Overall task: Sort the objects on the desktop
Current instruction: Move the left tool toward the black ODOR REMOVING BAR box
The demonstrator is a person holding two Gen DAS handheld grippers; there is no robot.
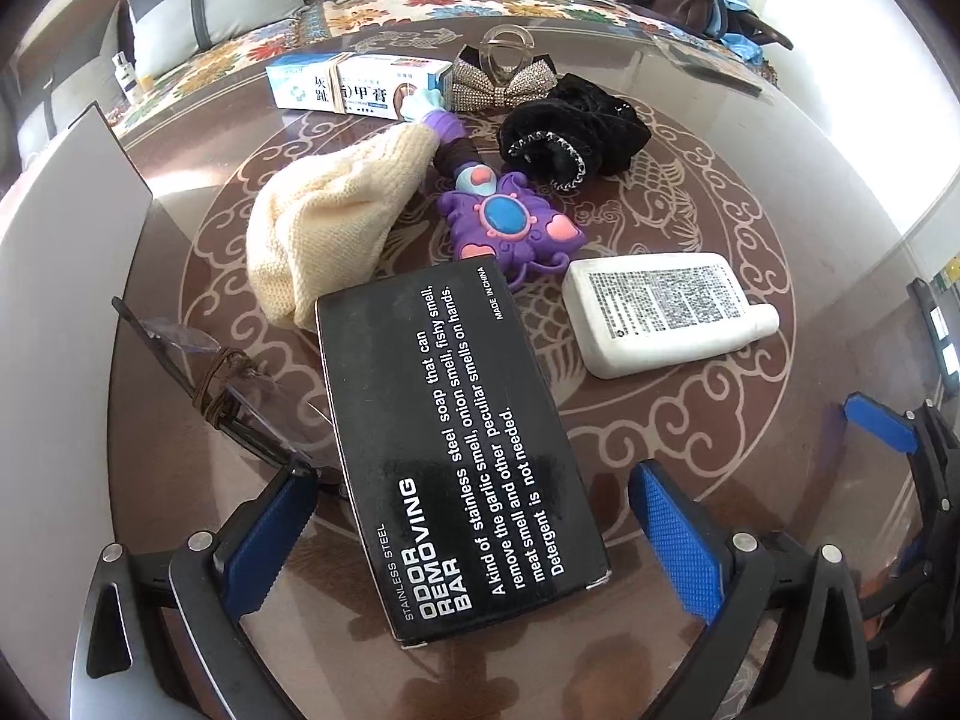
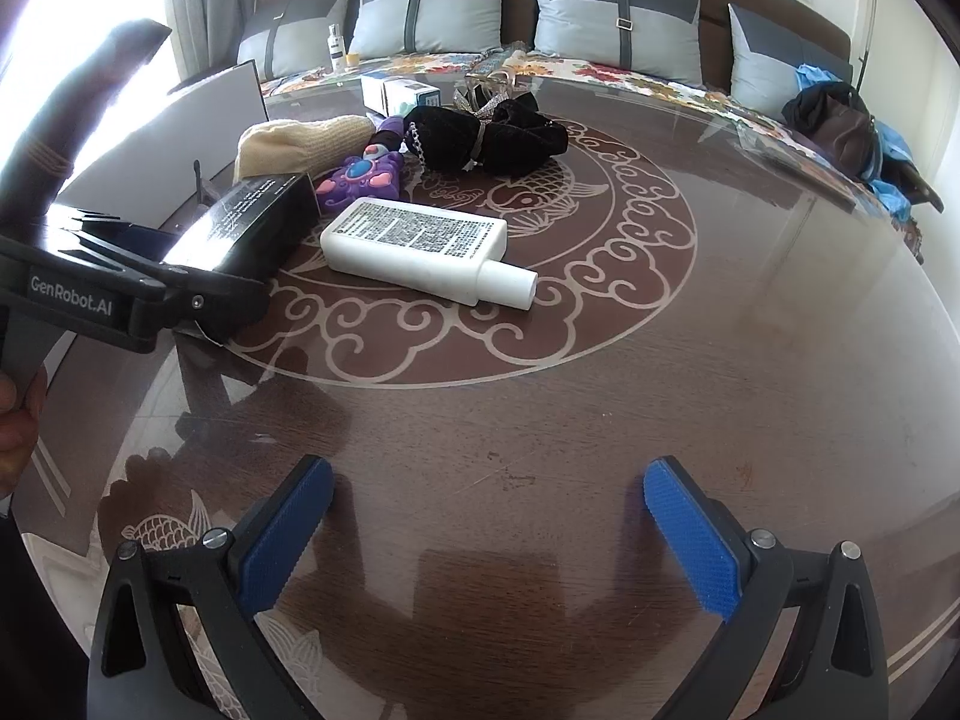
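A black "Odor Removing Bar" box (image 1: 456, 450) lies on the round table between the open fingers of my left gripper (image 1: 474, 516), not clamped. It also shows in the right wrist view (image 2: 252, 222). Beyond it lie a cream knitted hat (image 1: 336, 216), a purple toy (image 1: 510, 222), a white bottle (image 1: 660, 312), black velvet hair pieces (image 1: 576, 132), a rhinestone bow clip (image 1: 504, 72) and a toothpaste box (image 1: 360, 87). Glasses (image 1: 240, 396) lie left of the black box. My right gripper (image 2: 489, 531) is open and empty above bare table, nearer than the bottle (image 2: 420, 246).
A grey upright board (image 1: 66, 210) stands at the table's left edge. A sofa with grey cushions (image 2: 618, 18) and a floral cover runs behind the table. A dark bag (image 2: 840, 120) sits at the right end. A small bottle (image 2: 336, 48) stands on the sofa.
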